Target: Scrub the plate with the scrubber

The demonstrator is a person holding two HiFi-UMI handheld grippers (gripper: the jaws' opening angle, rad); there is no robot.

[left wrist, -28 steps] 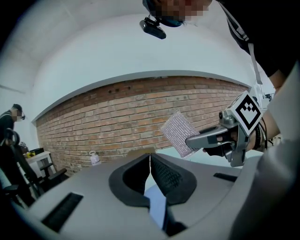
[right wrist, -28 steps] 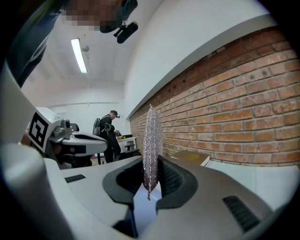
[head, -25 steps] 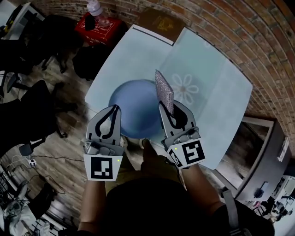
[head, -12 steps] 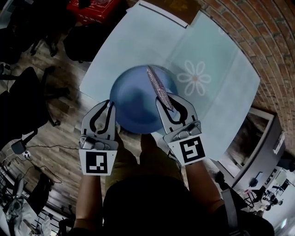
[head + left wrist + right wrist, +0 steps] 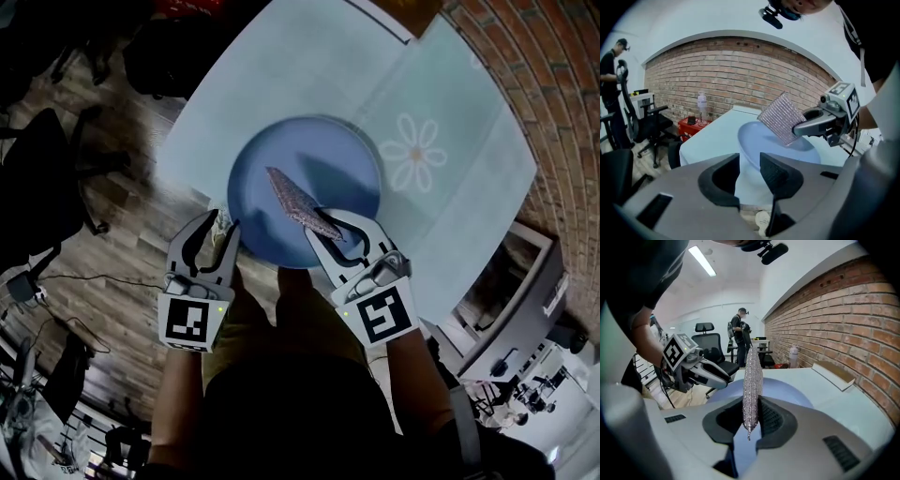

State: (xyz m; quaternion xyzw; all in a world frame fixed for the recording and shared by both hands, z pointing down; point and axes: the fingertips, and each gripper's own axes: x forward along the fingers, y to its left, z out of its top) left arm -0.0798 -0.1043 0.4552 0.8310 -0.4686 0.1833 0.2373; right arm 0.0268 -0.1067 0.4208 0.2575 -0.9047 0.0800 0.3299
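One scrubber, tip up-left (over plate)

We see a blue plate, a silvery, glittering mesh scrubber, a pale blue table printed with a white daisy, a red-brown brick wall, and the grey left gripper and right gripper with black-and-white square markers.

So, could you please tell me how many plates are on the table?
1: a blue plate lies at the near edge of the table, with the scrubber over it. No other seems hidden.
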